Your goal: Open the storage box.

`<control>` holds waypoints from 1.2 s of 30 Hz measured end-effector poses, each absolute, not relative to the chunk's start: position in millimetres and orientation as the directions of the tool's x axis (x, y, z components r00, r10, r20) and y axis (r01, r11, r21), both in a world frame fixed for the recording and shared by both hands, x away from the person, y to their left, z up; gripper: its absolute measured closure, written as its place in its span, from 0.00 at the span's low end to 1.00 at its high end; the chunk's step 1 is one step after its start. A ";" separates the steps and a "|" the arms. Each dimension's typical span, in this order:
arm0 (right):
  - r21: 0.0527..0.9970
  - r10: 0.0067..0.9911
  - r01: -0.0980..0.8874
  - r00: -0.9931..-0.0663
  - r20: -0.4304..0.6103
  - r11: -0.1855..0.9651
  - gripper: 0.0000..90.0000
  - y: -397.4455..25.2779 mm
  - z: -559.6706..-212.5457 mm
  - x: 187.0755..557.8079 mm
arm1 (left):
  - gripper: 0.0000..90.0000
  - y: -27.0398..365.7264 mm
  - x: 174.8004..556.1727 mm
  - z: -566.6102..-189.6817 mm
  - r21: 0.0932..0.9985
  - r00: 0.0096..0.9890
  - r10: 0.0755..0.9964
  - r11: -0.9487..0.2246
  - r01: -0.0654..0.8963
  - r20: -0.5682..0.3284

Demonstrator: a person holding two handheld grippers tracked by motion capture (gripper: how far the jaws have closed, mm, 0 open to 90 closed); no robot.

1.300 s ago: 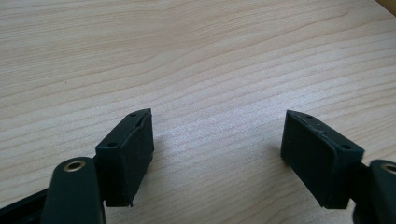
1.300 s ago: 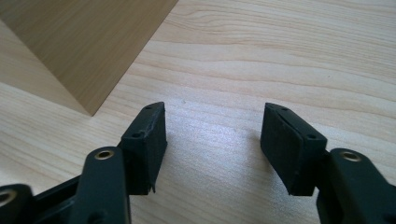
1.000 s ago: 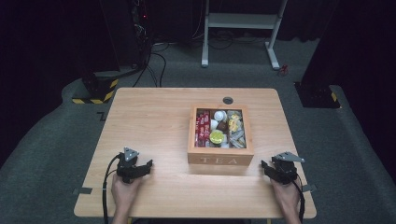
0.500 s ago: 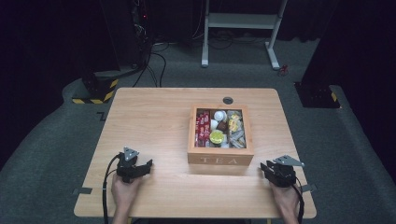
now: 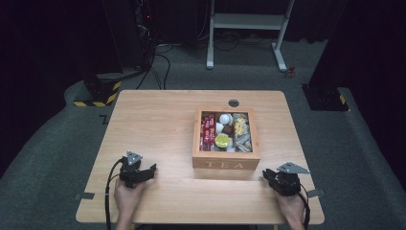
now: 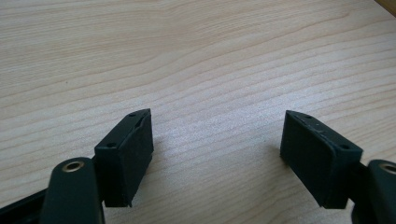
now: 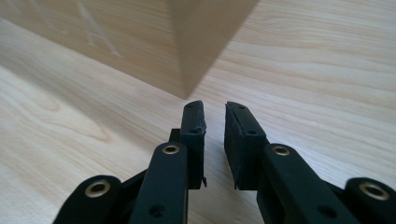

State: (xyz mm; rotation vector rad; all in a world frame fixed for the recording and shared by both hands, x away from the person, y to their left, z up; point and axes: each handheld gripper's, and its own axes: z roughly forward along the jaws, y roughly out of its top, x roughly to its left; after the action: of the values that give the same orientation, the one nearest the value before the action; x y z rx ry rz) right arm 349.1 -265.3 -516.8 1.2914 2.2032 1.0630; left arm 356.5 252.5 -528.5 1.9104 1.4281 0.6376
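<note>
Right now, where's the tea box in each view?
High view: tea box right of centre, TEA lettering facing the person.
Left gripper view: table grain beyond the open jaws.
Right gripper view: its near corner, top centre.
Shared landmark: the lettered front wall.

You sit in lab or recording studio, not home. Dark curtains [image 5: 52,43] close off upper left and right of frame. Grey carpet floor [image 5: 57,143] all round. Black equipment rack [image 5: 129,33] with cables [image 5: 158,67] at upper left, its base marked with yellow-black hazard tape [image 5: 95,96]. White metal stand [image 5: 249,28] at top centre. Lone wooden table [image 5: 153,120] mid-frame, tape tabs at its lower corners.
</note>
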 end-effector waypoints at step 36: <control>0.788 0.717 0.501 -0.688 0.110 0.359 1.00 -186.0 -501.1 362.4 | 0.28 252.6 356.6 -528.3 0.745 0.290 0.957 -0.192 0.639 -0.002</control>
State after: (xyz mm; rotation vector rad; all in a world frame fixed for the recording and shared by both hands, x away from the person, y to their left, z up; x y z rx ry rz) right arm 362.4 -186.0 -501.1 1.0877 2.3698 1.2363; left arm 356.6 252.6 -528.3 1.9190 1.4243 0.6345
